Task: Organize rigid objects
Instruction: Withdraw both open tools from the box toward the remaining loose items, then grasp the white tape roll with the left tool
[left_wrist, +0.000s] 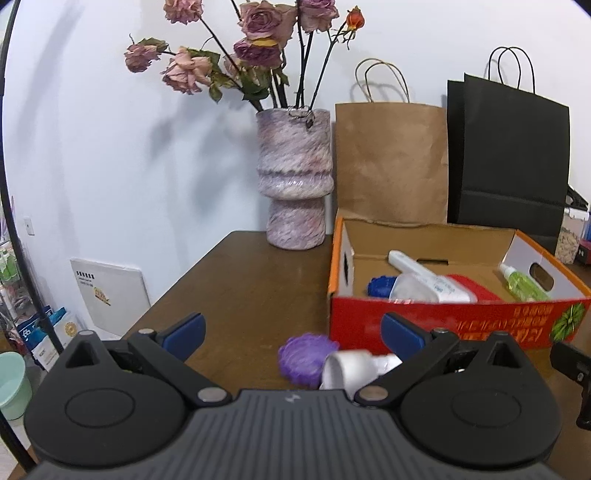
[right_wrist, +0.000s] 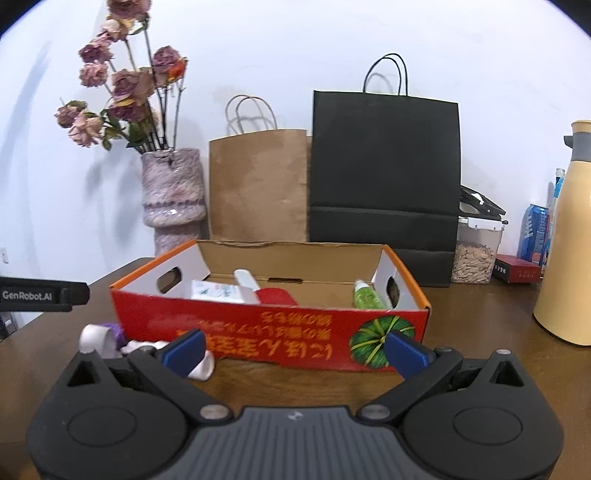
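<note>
A red cardboard box (left_wrist: 443, 321) stands open on the brown table (left_wrist: 240, 288); it also shows in the right wrist view (right_wrist: 269, 328). Inside lie a white tube (left_wrist: 424, 273), a blue-capped clear bottle (left_wrist: 399, 286), a red item (left_wrist: 476, 288) and a green spray bottle (left_wrist: 524, 282). A white bottle with a purple cap (left_wrist: 314, 358) lies on its side on the table at the box's left front corner. My left gripper (left_wrist: 295, 336) is open just above and behind it. My right gripper (right_wrist: 295, 349) is open and empty in front of the box. The bottle (right_wrist: 107, 338) lies to its left.
A pink vase of dried roses (left_wrist: 293, 177) stands at the back of the table. A brown paper bag (left_wrist: 391, 162) and a black bag (left_wrist: 509, 155) lean on the wall behind the box. A seed container (right_wrist: 476, 254), cans and a yellow flask (right_wrist: 569, 240) stand at the right.
</note>
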